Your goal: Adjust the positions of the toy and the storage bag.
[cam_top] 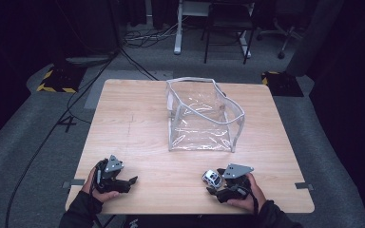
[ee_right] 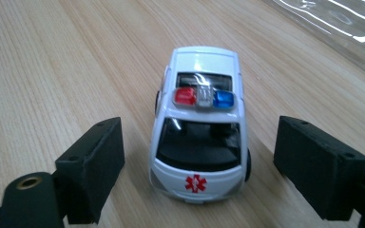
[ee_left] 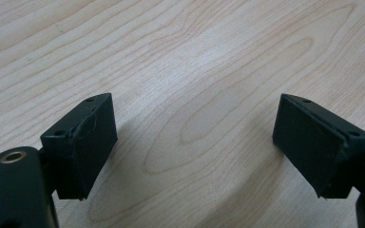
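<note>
1. Toy car [ee_right: 199,126]: white, ambulance-style, red and blue roof lights, red emblem on the end nearest the camera. It stands on its wheels on the wooden surface [cam_top: 138,128], near the front edge on the person's right, seen there in the high view [cam_top: 212,178].
2. Right gripper [ee_right: 199,166]: jaws wide, one on each side of the car, neither touching it. Left gripper [ee_left: 195,142]: jaws wide, holding nothing, over bare wood at front left [cam_top: 116,178].
3. Handling, judged: small, rigid, light. Body looks glossy, so probably slippery under the pads. Free wheels mean it may roll forward if nudged endwise.
4. Hold: across the flat door sides, low and mid-length, jaws square to the body. Avoid the sloped glass and the roof lights.
5. Room: open wood between the car and the clear bag [cam_top: 202,116], which stands mid-surface with its top open and looks soft-walled. The front edge is close behind the car; nothing obstructs a lift up and forward.
</note>
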`<state>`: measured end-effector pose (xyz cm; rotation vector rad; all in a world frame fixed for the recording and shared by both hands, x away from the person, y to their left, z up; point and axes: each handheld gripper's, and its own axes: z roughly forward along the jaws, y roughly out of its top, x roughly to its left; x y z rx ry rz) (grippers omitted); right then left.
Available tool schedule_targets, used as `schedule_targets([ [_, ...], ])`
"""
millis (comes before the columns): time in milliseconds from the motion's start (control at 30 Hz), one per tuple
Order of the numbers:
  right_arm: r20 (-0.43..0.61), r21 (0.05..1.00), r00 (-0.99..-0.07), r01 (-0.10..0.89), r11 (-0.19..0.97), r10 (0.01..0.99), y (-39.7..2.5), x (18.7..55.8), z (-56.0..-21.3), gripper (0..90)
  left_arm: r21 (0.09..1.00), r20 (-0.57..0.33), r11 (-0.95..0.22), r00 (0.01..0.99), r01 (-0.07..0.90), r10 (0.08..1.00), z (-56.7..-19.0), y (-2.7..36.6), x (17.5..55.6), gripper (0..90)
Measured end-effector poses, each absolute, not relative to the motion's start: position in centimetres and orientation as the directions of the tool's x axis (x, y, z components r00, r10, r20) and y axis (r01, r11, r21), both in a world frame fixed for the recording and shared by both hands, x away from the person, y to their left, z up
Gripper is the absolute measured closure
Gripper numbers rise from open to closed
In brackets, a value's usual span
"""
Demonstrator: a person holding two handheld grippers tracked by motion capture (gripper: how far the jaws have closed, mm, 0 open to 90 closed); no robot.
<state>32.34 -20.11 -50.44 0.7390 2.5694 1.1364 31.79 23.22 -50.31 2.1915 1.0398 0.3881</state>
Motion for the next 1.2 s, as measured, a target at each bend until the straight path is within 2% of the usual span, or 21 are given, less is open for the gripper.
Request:
schedule_targets([
  [67,-0.006,0.742,-0.836,0.364,0.563,0.548,-20.4,32.2,-50.4,19.4,0.683,-0.019,-0.456,0.638,0.571,0.770,-50.3,23.2,31.8,15.1],
  [200,-0.009,0.755,-0.827,0.363,0.546,0.562,-21.0,32.2,-50.4,33.2,0.683,-0.020,-0.454,0.636,0.572,0.771,-50.3,23.2,31.8,15.1],
  [300,-0.004,0.759,-0.831,0.360,0.543,0.556,-20.9,32.1,-50.3,37.2,0.683,-0.020,-0.454,0.636,0.572,0.771,-50.3,23.2,31.8,15.1],
  [667,-0.006,0.761,-0.833,0.355,0.542,0.554,-20.5,32.3,-50.4,38.7,0.683,-0.017,-0.457,0.638,0.570,0.770,-50.3,23.2,31.8,15.1],
  [800,-0.003,0.765,-0.836,0.352,0.540,0.549,-20.6,32.3,-50.3,48.1,0.683,-0.018,-0.456,0.638,0.570,0.770,-50.3,23.2,31.8,15.1],
  [1200,-0.006,0.769,-0.825,0.358,0.530,0.566,-22.8,32.9,-50.3,48.7,0.682,-0.023,-0.453,0.636,0.574,0.771,-50.3,23.2,31.8,15.1],
])
